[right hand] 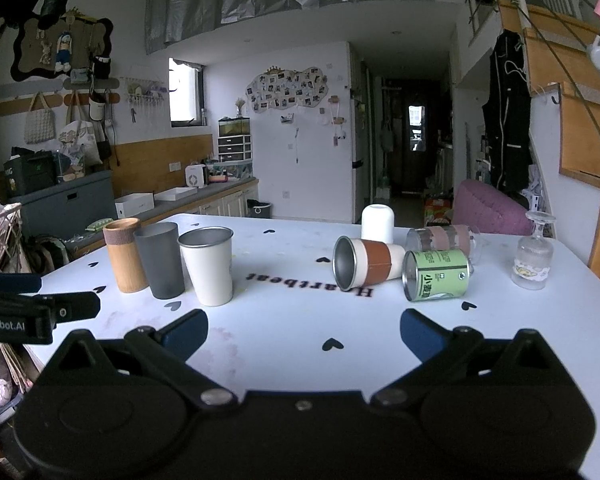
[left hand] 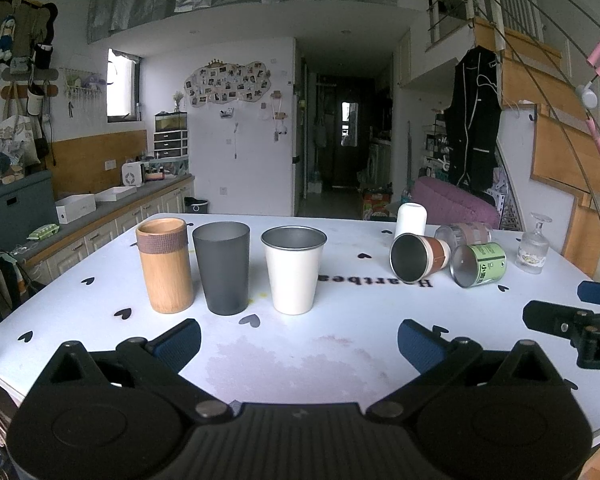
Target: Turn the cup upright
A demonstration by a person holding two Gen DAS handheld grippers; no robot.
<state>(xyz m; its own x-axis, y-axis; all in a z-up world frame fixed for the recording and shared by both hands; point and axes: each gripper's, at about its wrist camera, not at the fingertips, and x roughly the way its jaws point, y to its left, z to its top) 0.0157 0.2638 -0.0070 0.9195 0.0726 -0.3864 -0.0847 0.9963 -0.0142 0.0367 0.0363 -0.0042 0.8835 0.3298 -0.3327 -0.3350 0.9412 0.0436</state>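
On the white table [left hand: 340, 344] [right hand: 300, 320], three cups stand upright at the left: a bamboo cup [left hand: 165, 266] [right hand: 124, 255], a dark grey cup [left hand: 222, 268] [right hand: 160, 260] and a white steel cup [left hand: 294, 270] [right hand: 209, 266]. At the right, a steel cup with a brown sleeve [left hand: 418, 257] [right hand: 366, 262], a green tin cup [left hand: 478, 264] [right hand: 436, 275] and a clear glass with a pink band [left hand: 464, 234] [right hand: 444, 239] lie on their sides. A white cup [left hand: 411, 220] [right hand: 377, 224] and a stemmed glass [left hand: 534, 246] [right hand: 534, 256] stand upside down. My left gripper [left hand: 299, 342] and right gripper [right hand: 304, 334] are open and empty, near the front edge.
The right gripper's fingers show at the right edge of the left wrist view [left hand: 572, 320]; the left gripper shows at the left edge of the right wrist view [right hand: 40, 312]. A counter with white boxes [left hand: 100, 204] runs along the left. A pink chair [right hand: 492, 208] stands behind the table.
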